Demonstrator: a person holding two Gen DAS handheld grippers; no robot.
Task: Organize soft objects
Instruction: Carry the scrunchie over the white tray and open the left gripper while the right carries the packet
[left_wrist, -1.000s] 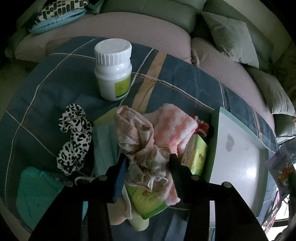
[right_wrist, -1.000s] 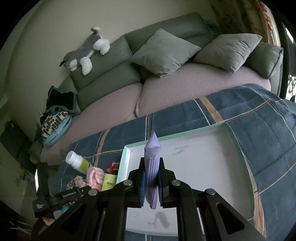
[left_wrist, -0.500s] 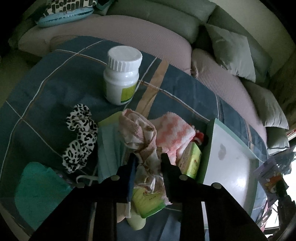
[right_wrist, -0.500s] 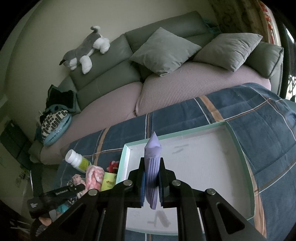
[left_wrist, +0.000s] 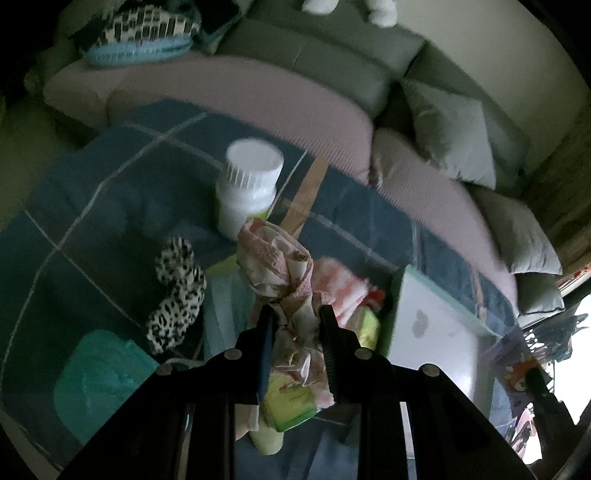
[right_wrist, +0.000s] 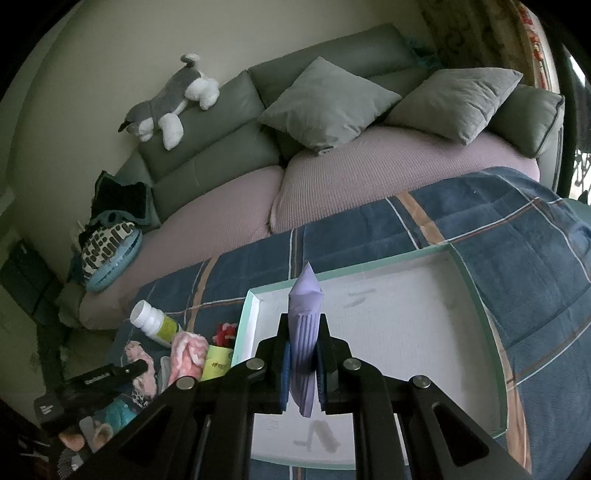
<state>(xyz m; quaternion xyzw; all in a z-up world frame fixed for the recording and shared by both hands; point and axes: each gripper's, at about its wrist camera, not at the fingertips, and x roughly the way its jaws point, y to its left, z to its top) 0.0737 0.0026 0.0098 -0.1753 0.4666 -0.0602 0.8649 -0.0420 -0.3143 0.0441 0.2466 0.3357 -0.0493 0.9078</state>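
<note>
L gripper (left_wrist: 293, 314): pinching a pink floral cloth (left_wrist: 275, 262), jaws just been closing onto it, cloth bunched above the pile (leopard scrunchie (left_wrist: 177, 295), pink-white towel (left_wrist: 341, 286), green packet (left_wrist: 291, 400)) on the blue plaid blanket (left_wrist: 110, 206), near the white bottle (left_wrist: 249, 188). R gripper (right_wrist: 303, 334): pressed on a folded lilac cloth (right_wrist: 304, 317), upright over the white tray (right_wrist: 406, 325).

My white tray (right_wrist: 406, 332) lies bare across its floor, with open room to pass above it. Left of its rim (left_wrist: 393, 310) the blanket (left_wrist: 110, 206) is crowded: pink towel (left_wrist: 343, 288), yellow-green packet (left_wrist: 369, 326), leopard scrunchie (left_wrist: 177, 295), teal pouch (left_wrist: 96, 384). The white bottle (left_wrist: 247, 192) stands upright behind that heap, with bare blanket left of it.
</note>
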